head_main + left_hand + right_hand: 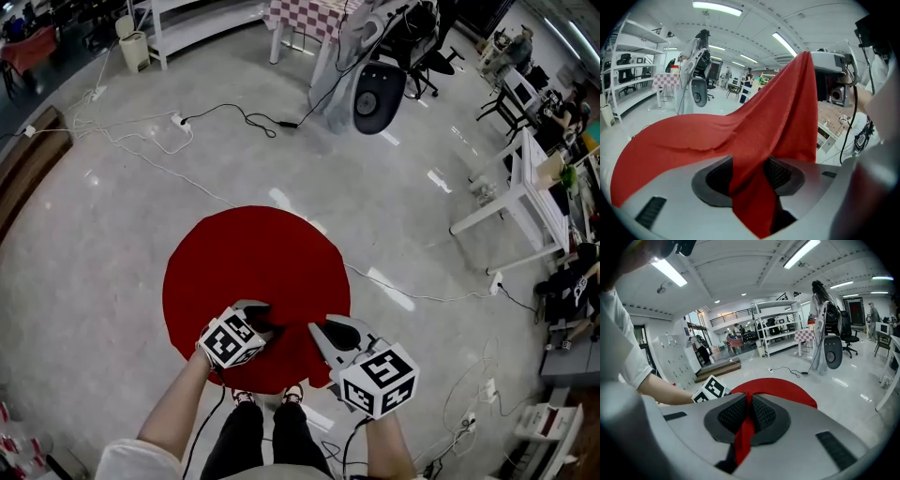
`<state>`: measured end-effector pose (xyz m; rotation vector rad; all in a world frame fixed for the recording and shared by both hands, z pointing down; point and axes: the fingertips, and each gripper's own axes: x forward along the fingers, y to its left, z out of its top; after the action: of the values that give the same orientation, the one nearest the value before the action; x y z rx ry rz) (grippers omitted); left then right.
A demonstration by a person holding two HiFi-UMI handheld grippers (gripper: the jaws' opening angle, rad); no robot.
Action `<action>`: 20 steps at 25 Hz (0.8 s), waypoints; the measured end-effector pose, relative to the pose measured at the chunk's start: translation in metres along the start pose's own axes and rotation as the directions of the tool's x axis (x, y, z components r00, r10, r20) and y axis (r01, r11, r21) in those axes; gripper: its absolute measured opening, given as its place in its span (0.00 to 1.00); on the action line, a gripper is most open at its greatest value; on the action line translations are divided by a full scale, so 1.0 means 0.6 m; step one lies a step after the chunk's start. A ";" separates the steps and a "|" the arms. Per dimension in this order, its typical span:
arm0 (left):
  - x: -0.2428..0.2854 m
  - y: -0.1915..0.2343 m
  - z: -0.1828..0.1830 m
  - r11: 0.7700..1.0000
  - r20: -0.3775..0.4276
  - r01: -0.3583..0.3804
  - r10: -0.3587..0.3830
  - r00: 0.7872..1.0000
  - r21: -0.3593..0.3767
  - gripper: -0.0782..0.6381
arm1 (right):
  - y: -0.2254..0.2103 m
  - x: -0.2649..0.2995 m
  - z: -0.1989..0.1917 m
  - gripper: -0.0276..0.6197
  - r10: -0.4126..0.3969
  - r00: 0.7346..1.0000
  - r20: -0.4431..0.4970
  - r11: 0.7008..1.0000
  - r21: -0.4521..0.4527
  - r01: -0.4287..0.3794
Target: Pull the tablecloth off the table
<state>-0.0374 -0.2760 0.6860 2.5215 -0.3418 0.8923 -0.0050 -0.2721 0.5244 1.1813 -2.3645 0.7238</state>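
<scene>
A round red tablecloth point(253, 272) covers a small round table, seen from above in the head view. Both grippers are at its near edge. My right gripper point(323, 333) is shut on a pinch of the cloth point(778, 387), and a red strip runs between its pads point(750, 408). The left gripper view shows that pinch raised into a peak point(804, 65). My left gripper point(264, 323) has a fold of the cloth point(717, 136) hanging between its jaws point(749, 171), which stand apart. The left gripper's marker cube point(711, 389) shows at the cloth's left edge.
Cables point(141, 141) trail over the glossy floor beyond the table. A draped stand with a black speaker-like unit point(378, 94) is farther back. White desks point(525, 197) stand at the right and white shelving point(187, 23) at the back. The person's feet point(267, 398) are under the near edge.
</scene>
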 end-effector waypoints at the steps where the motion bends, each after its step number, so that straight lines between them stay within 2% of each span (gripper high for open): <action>1: 0.005 -0.001 0.003 1.000 -0.004 0.003 -0.003 1.000 0.001 0.39 | -0.003 0.002 0.000 0.09 0.001 1.000 0.002 1.000 0.004 -0.001; 3: 0.012 -0.002 0.005 1.000 -0.014 -0.009 0.009 1.000 0.008 0.26 | -0.009 0.008 -0.002 0.09 -0.001 1.000 0.004 1.000 0.017 0.001; 5: 0.014 0.002 0.002 0.999 -0.023 -0.038 0.038 0.999 -0.014 0.21 | -0.013 0.014 -0.003 0.09 -0.004 1.000 0.004 1.000 0.031 0.004; 6: 0.013 0.006 0.000 0.997 -0.020 -0.053 0.052 0.998 -0.053 0.19 | -0.016 0.016 -0.004 0.09 -0.006 1.000 0.003 0.999 0.036 0.006; 8: 0.005 0.016 -0.003 0.980 0.002 -0.072 0.073 0.997 -0.187 0.14 | -0.020 0.017 -0.007 0.09 -0.009 1.000 0.002 0.999 0.042 0.009; 11: -0.024 0.027 -0.006 0.925 0.049 -0.092 0.118 0.992 -0.369 0.13 | -0.029 0.014 -0.017 0.09 -0.020 1.000 -0.004 0.997 0.068 0.021; 13: -0.053 0.037 0.000 0.887 0.082 -0.128 0.182 0.980 -0.443 0.13 | -0.044 0.011 -0.029 0.09 -0.053 0.998 -0.029 0.994 0.090 0.056; 15: -0.087 0.049 0.011 0.841 0.111 -0.171 0.263 0.958 -0.514 0.13 | -0.059 0.012 -0.046 0.09 -0.109 0.990 -0.089 0.991 0.070 0.115; 18: -0.129 0.058 0.026 0.776 0.108 -0.249 0.376 0.920 -0.580 0.13 | -0.074 0.021 -0.078 0.09 -0.203 0.959 -0.198 0.977 0.026 0.212; 20: -0.145 0.054 0.035 0.759 0.101 -0.299 0.431 0.897 -0.579 0.13 | -0.077 0.028 -0.092 0.09 -0.237 0.945 -0.227 0.965 0.055 0.256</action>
<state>-0.1041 -0.3072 0.6257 2.0295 -1.0466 0.5179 0.0297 -0.2725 0.5895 1.3294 -1.9803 0.8263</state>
